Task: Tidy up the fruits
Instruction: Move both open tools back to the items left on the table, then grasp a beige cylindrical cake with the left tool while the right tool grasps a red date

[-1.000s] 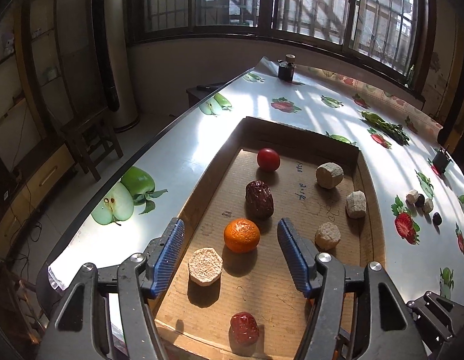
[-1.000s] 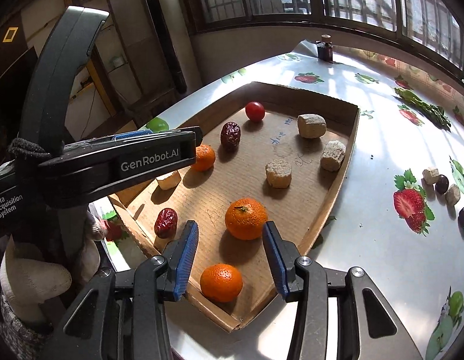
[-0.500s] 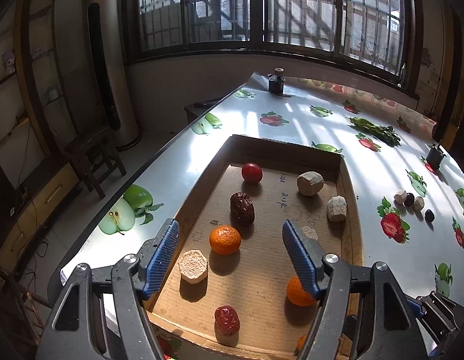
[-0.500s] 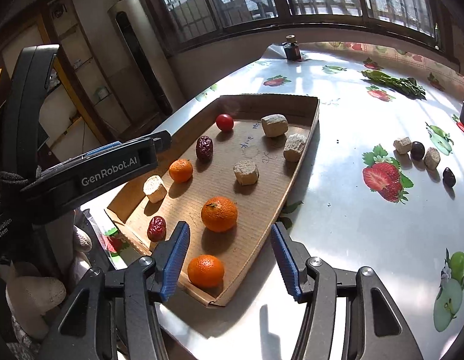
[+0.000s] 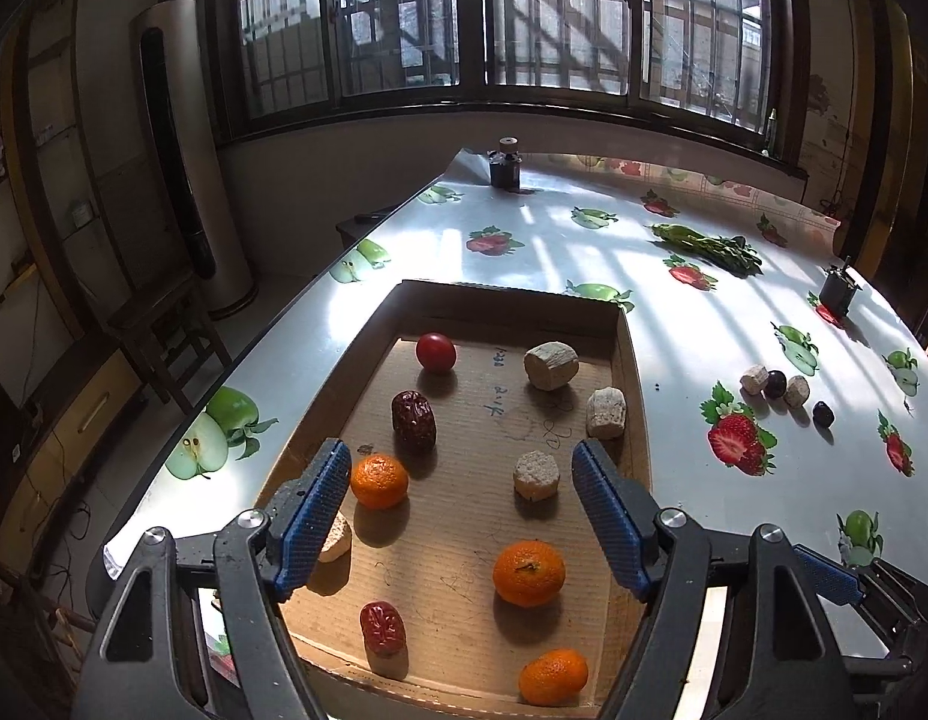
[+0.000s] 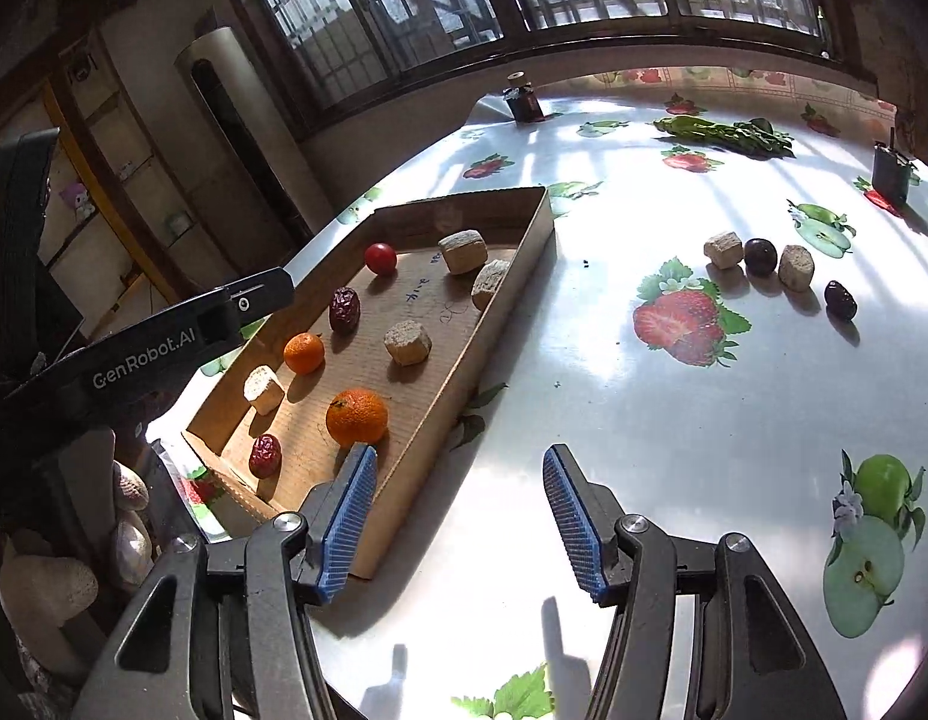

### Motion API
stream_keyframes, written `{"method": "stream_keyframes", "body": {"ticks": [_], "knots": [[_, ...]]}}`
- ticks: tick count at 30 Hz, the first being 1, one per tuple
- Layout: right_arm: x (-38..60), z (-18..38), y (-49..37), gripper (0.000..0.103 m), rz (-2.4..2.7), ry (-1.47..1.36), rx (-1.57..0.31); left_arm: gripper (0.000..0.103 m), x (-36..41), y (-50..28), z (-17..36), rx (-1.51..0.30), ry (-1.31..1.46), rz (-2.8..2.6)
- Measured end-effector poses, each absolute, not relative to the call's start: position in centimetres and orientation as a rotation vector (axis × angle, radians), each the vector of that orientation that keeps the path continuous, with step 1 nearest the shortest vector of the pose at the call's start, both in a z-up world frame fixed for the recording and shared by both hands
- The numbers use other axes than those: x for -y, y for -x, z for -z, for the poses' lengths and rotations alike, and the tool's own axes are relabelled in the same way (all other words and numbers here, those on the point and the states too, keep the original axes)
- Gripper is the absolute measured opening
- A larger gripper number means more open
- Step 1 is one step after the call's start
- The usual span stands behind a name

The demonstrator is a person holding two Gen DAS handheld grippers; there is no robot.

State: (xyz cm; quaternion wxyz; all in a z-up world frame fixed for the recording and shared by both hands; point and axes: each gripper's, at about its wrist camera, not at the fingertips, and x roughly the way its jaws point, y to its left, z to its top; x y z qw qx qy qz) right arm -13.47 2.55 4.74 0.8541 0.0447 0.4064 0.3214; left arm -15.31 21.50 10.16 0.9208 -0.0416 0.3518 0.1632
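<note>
Left wrist view looks steeply down along the left tool, which hangs tilted over the near half of the shallow brown cardboard tray. Its blue ribbed pads stand wide apart with nothing pressed between them, and its jaws have just been opening. Between and beyond the pads lie a small orange mandarin, a wrinkled dark red date and a pale beige rough block. A larger orange mandarin sits nearer the tray's near edge, with a third mandarin and a bright red date closest to that edge. Another beige block is partly hidden behind the left pad. At the tray's far end rest a round red tomato-like fruit and two more beige chunks.

Right wrist view shows the right tool held over the bare white fruit-printed worktop, just off the tray's near right corner. Its jaws gape with nothing between them, having just been opening, and its left pad overlaps that corner. The black arm of the left tool crosses the picture's left side, with a gloved hand below it.

Towards the worktop's right edge, well apart from the tray, sit two beige chunks and two dark plum-coloured fruits in a loose row. A bunch of green leaves lies near the far edge, and a small dark bottle stands at the far left corner.
</note>
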Motion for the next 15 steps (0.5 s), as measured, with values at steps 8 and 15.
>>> {"method": "stream_keyframes", "body": {"ticks": [8,15], "knots": [[8.8,-5.6,9.9,0.065,-0.417,-0.116,-0.847,0.077,-18.7,13.2,-9.5,-0.748,0.078,-0.273],[13.2,-6.4,4.0,0.065,-0.302,-0.103,-0.867,0.077,-14.9,9.2,-9.0,-0.842,0.133,-0.052]]}}
